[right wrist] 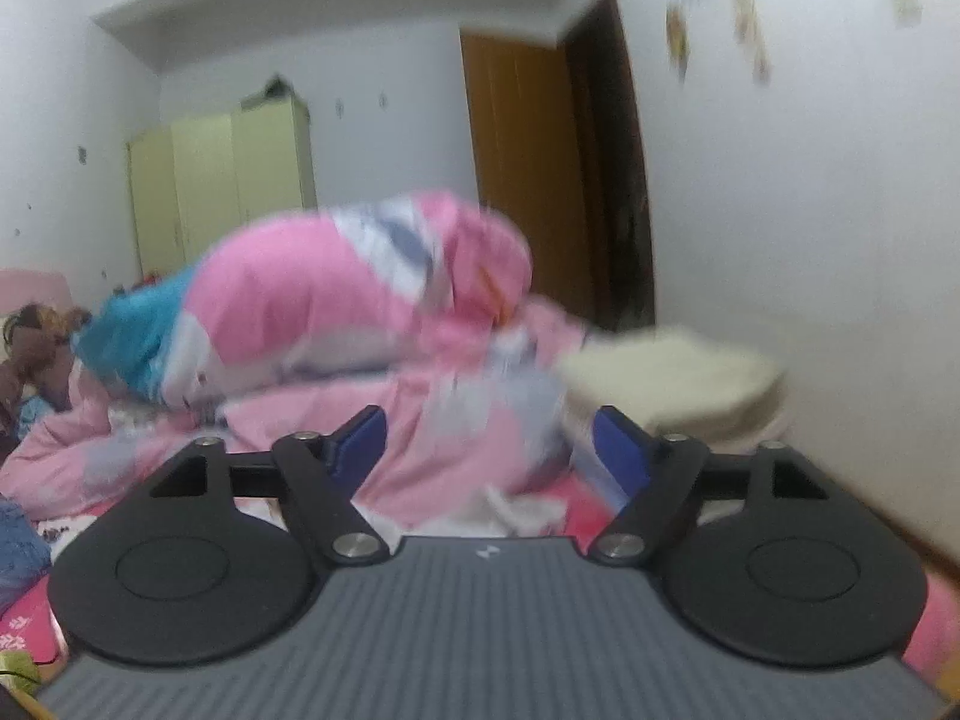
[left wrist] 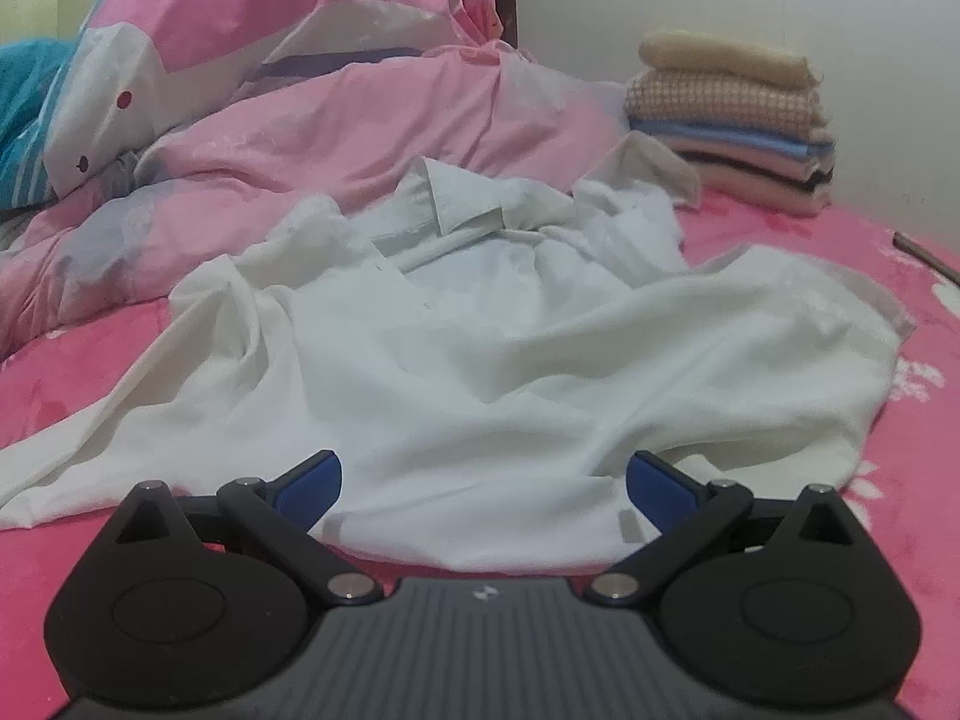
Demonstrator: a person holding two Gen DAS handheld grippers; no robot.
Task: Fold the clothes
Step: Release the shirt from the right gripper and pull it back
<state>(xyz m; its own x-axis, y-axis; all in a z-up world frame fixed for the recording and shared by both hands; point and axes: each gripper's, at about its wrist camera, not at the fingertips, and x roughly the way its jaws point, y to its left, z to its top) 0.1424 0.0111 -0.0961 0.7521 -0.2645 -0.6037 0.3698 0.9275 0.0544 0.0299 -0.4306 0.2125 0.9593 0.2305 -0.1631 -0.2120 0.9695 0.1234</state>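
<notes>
The white collared shirt (left wrist: pixel 480 324) is spread rumpled on the pink bedsheet (left wrist: pixel 900 240), collar toward the stack of folded clothes (left wrist: pixel 732 120), hem nearest the left gripper (left wrist: pixel 483 489). Its long axis is seen running straight away from that gripper, whose jaws are parted wide and empty just over the hem. The right gripper (right wrist: pixel 489 453) (view blurred) is likewise spread, raised toward the stack, with the shirt barely shown; the left is judged nearer.
</notes>
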